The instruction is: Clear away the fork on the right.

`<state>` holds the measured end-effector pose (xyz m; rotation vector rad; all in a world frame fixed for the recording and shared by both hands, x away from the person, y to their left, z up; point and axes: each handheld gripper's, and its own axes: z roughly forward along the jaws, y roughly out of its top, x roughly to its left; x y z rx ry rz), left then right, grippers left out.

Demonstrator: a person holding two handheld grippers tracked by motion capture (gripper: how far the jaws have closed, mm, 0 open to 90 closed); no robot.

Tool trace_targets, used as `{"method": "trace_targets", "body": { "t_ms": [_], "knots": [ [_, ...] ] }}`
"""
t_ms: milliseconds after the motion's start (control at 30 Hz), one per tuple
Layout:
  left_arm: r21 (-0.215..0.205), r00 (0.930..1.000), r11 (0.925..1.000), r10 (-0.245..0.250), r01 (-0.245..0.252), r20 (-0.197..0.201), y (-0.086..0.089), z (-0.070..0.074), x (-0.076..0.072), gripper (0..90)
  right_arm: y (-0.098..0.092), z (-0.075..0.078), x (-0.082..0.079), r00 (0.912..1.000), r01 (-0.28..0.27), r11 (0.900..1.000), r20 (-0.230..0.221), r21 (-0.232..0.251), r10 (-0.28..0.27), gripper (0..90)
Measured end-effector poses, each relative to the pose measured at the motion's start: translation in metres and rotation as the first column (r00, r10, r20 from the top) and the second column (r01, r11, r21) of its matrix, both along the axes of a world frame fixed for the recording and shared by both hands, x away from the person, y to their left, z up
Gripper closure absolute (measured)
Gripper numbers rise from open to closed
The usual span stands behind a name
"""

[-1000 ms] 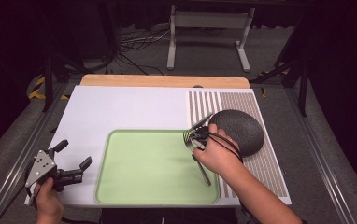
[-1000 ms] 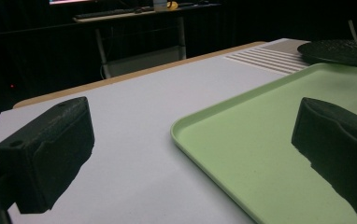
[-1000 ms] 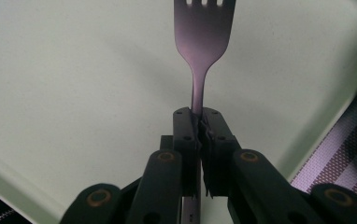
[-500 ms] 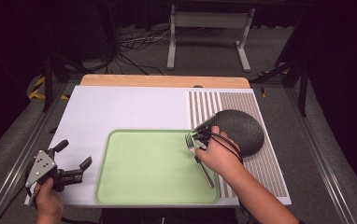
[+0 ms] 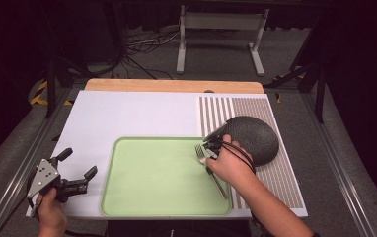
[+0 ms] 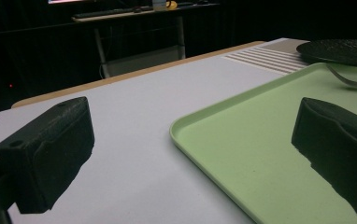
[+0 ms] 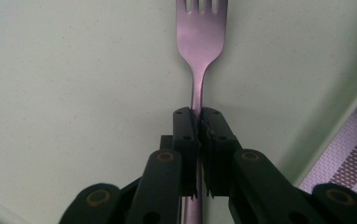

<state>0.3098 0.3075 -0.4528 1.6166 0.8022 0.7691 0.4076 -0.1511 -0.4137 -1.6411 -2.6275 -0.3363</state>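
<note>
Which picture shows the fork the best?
The right gripper view: the fork shows up close, tines and neck sharp, its handle pinched by the right gripper. The high view shows it small over the green tray. The left gripper view catches just its curved tip.

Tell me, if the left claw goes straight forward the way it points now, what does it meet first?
Probably the green tray: the open left claw points at its near rim, one jaw already seeming over it. Farther on lie the fork and the dark plate; depth is unclear.
</note>
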Motion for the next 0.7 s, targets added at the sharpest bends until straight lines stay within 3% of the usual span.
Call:
{"method": "trace_targets", "body": {
  "t_ms": [433, 633, 700],
  "knots": [
    [0.0, 1.0, 1.0, 0.0, 0.0, 0.0, 0.0001, 0.0001, -0.0001, 0.0, -0.0002, 0.0013, -0.0003, 1.0, -0.008, 1.0, 0.003, -0.011, 0.008, 80.9],
    [0.001, 1.0, 1.0, 0.001, -0.001, 0.0, 0.0, 0.0002, -0.0001, 0.0, -0.0005, 0.0058, -0.0011, 0.9983, -0.041, 0.999, 0.042, -0.003, 0.041, 77.5],
    [0.001, 1.0, 1.0, 0.001, -0.001, 0.0, 0.0, 0.0002, -0.0001, 0.1, 0.0011, 0.0084, -0.0021, 0.9912, -0.084, 0.996, 0.103, 0.0, 0.083, 69.4]
  ]
}}
